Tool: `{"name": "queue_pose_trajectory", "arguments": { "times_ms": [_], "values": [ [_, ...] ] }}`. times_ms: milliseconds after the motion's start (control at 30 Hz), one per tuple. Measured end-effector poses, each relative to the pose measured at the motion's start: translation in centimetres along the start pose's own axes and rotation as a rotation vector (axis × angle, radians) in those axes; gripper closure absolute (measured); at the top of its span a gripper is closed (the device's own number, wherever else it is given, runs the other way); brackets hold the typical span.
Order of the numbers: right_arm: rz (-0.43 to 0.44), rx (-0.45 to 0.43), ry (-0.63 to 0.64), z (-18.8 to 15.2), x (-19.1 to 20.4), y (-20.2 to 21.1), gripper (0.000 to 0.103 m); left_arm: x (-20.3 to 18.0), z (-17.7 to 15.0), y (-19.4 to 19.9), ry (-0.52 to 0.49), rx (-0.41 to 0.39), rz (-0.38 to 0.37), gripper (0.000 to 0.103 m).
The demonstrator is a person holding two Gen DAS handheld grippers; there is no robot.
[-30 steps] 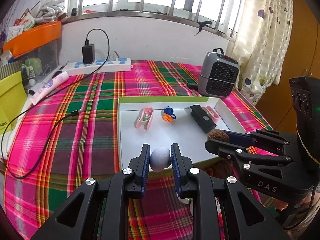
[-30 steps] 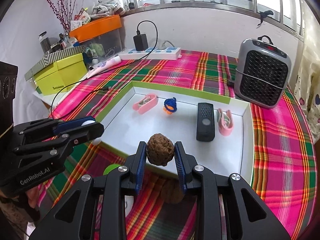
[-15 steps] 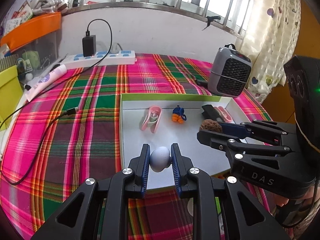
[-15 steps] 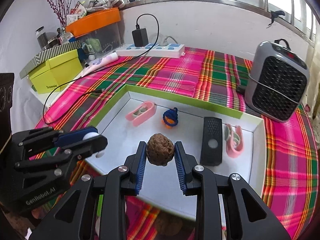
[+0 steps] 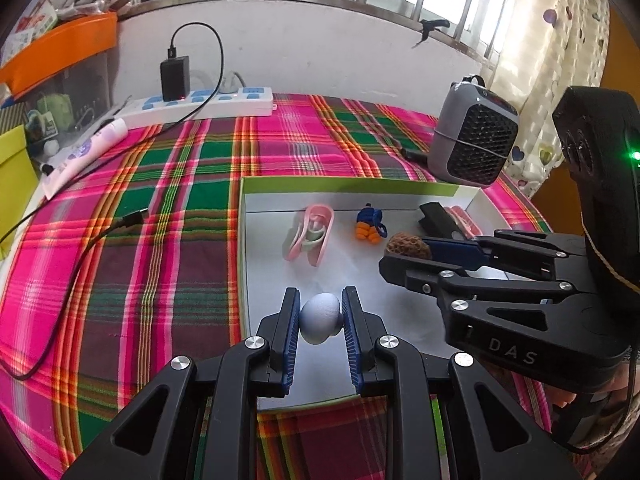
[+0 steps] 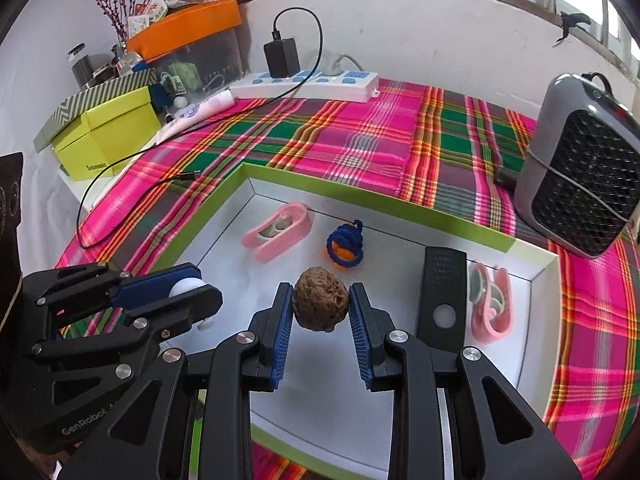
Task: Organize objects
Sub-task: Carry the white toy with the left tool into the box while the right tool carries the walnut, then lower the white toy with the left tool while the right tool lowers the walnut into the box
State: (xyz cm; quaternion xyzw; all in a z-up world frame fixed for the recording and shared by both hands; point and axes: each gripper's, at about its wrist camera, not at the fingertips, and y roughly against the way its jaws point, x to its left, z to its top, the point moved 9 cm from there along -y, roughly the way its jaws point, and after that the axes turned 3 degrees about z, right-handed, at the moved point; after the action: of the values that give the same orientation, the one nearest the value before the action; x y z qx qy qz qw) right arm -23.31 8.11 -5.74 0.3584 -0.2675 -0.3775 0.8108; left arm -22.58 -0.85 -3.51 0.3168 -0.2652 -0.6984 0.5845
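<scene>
My left gripper (image 5: pixel 320 320) is shut on a pale grey-white ball (image 5: pixel 319 317) and holds it over the near left part of a white tray with a green rim (image 5: pixel 348 185). My right gripper (image 6: pixel 320 308) is shut on a brown walnut (image 6: pixel 320 304) above the tray's middle (image 6: pixel 224 240). In the left wrist view the right gripper with the walnut (image 5: pixel 408 245) is to the right. In the right wrist view the left gripper with the ball (image 6: pixel 185 285) is at the left. In the tray lie two pink clips (image 6: pixel 278 231) (image 6: pixel 490 306), a blue-orange toy (image 6: pixel 345 241) and a black remote (image 6: pixel 442 296).
A grey fan heater (image 6: pixel 580 172) stands behind the tray at the right. A white power strip with a black charger (image 6: pixel 304 80) and its cable (image 5: pixel 80 264) lie on the plaid cloth. A yellow-green box (image 6: pixel 108 132) and an orange bin (image 6: pixel 188 24) stand at the left.
Both grippers have moved forward over the tray with their loads still held. The tray's contents have not moved.
</scene>
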Motion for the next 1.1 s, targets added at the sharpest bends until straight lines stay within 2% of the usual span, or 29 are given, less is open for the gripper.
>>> {"name": "queue_pose_trajectory", "arguments": {
  "times_ms": [1100],
  "values": [
    [-0.016,0.031,0.000,0.4,-0.5,-1.5,0.074,-0.3,0.4,-1.4,-0.045,0.017,0.022,0.083]
  ]
}}
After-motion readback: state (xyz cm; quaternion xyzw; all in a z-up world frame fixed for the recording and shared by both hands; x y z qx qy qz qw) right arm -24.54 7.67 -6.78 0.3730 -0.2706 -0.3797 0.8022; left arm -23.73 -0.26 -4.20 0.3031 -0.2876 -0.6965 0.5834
